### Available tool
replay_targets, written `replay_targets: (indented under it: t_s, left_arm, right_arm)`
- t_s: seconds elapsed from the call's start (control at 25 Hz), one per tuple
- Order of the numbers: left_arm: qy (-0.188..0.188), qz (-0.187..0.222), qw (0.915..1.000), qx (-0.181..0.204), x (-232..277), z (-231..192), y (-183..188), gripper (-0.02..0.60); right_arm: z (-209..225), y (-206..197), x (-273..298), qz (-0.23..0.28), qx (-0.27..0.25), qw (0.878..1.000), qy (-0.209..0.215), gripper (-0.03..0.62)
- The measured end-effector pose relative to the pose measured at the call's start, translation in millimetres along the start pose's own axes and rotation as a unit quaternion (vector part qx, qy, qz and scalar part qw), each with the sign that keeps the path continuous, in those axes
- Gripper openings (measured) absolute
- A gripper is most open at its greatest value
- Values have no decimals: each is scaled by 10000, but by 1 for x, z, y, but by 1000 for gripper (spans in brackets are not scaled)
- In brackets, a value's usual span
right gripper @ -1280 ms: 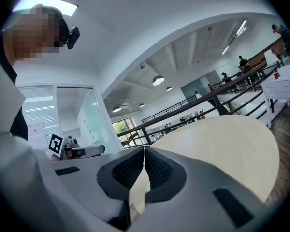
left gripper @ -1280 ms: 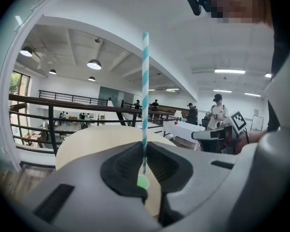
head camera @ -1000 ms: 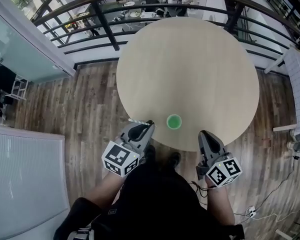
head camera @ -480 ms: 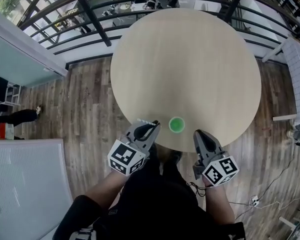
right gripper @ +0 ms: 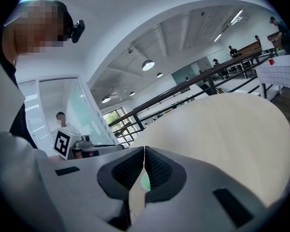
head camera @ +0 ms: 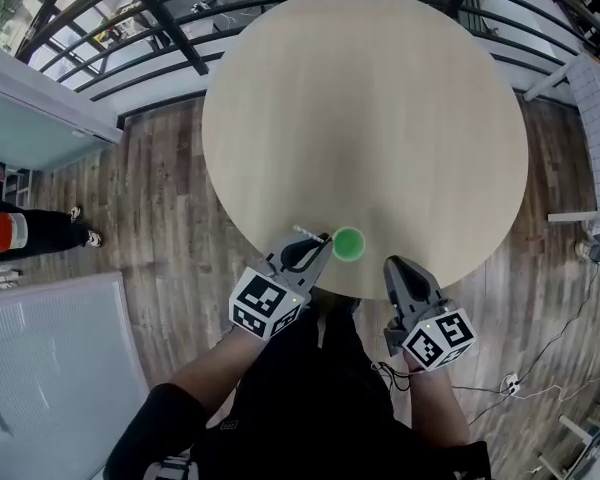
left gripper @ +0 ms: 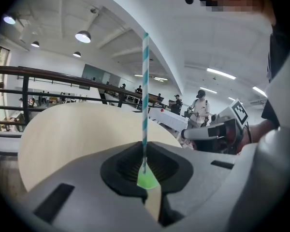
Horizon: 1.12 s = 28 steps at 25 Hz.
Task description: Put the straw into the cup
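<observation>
My left tongs [head camera: 318, 246] are clamped on the striped straw [head camera: 308, 233], just beside the green cup [head camera: 348, 243] standing unheld near the table [head camera: 360, 118] edge; my right tongs [head camera: 394, 266] are pressed together, empty. If the thin straw swivels in the pinch or catches the rim, I reckon it could tip the cup or nudge it off.
</observation>
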State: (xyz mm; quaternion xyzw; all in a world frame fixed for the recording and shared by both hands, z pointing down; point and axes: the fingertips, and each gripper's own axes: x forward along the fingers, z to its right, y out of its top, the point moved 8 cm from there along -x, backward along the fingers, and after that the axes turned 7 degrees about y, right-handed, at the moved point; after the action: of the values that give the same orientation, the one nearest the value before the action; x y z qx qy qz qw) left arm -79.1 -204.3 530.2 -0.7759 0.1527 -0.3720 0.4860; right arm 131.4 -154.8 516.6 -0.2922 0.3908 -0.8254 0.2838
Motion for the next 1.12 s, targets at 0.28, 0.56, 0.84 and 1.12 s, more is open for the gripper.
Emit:
replay_targets:
  t_s: [0.28,0.56,0.84,1.12]
  left_arm:
    - [-184,-267,9995,-32,28,2,-23,29]
    - [-146,-531,9985,-54,46,8,-37,31]
    - [-114,-782,9969,36,65,9,-55,31]
    - [-59,-925,9956,96,72,11,-61,32]
  right_arm:
    - [13,-9,1,-50,79,9999,-50,23]
    - [14,-14,-9,-66,150,9999,-28,23]
    - [16,-19,-19,-57,172,9998,-92,23]
    - [18,-20,-21,-52,183,9998,-77,23]
